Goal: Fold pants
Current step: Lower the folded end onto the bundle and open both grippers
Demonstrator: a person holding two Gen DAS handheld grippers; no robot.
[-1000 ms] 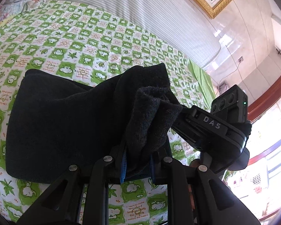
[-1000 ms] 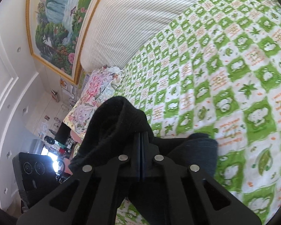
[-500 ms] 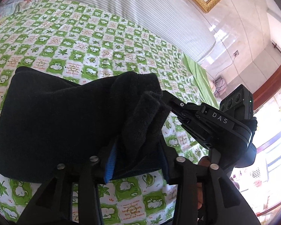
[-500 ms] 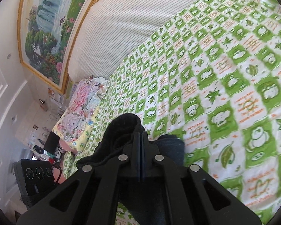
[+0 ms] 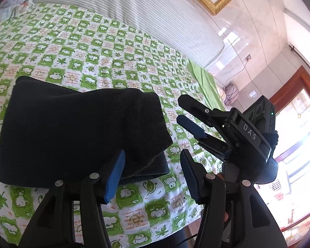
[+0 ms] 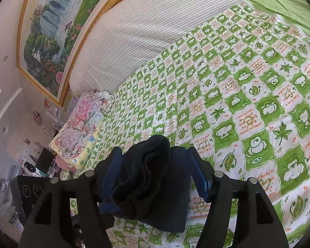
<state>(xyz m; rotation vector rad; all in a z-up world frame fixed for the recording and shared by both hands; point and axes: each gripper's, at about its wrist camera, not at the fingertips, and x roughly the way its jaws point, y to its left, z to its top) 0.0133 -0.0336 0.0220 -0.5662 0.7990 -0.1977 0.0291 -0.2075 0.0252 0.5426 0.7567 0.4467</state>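
The dark folded pants lie flat on the green checked bedspread. My left gripper is open, its blue pads beside the pants' near right corner, holding nothing. My right gripper shows in the left wrist view, open, just right of the pants. In the right wrist view my right gripper is open with a rumpled end of the pants lying loose between its fingers.
A striped headboard cushion runs along the far side of the bed. A floral pillow lies at one end. The bed edge and a sunlit doorway are on the right of the left wrist view.
Both grippers have opened and let go of the pants. The raised fold has dropped flat onto the bed, and the right gripper has drawn back to the right.
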